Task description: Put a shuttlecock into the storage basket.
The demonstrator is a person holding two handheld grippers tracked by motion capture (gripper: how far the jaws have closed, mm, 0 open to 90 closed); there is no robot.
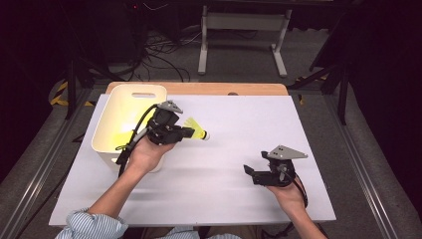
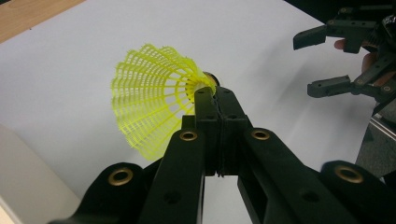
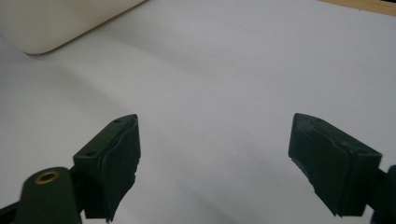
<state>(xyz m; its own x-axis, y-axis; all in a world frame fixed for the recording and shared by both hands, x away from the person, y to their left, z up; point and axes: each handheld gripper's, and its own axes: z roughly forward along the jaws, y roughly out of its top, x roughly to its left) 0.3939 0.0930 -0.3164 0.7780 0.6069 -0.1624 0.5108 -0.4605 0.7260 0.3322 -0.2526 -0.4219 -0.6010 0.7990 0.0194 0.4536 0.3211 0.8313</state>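
A yellow plastic shuttlecock (image 1: 195, 129) with a mesh skirt (image 2: 149, 98) is held just above the white table, to the right of the bin. My left gripper (image 1: 188, 133) is shut on it, the jaws pinching the narrow end of the skirt by the cork; in the left gripper view the gripper (image 2: 215, 95) hides most of the cork. My right gripper (image 1: 250, 173) hovers low at the table's front right, pointing left, jaws wide open with nothing between them. In its own view the right gripper (image 3: 215, 140) looks over bare white surface. The left gripper view shows the right gripper (image 2: 317, 63) farther off.
A white plastic bin (image 1: 134, 89) stands at the table's back left, beside my left hand; its corner (image 3: 51, 28) appears in the right gripper view. The white table sheet (image 1: 249, 124) ends at a wooden strip (image 1: 224, 88) at the back. Cables and a stand lie on the floor beyond.
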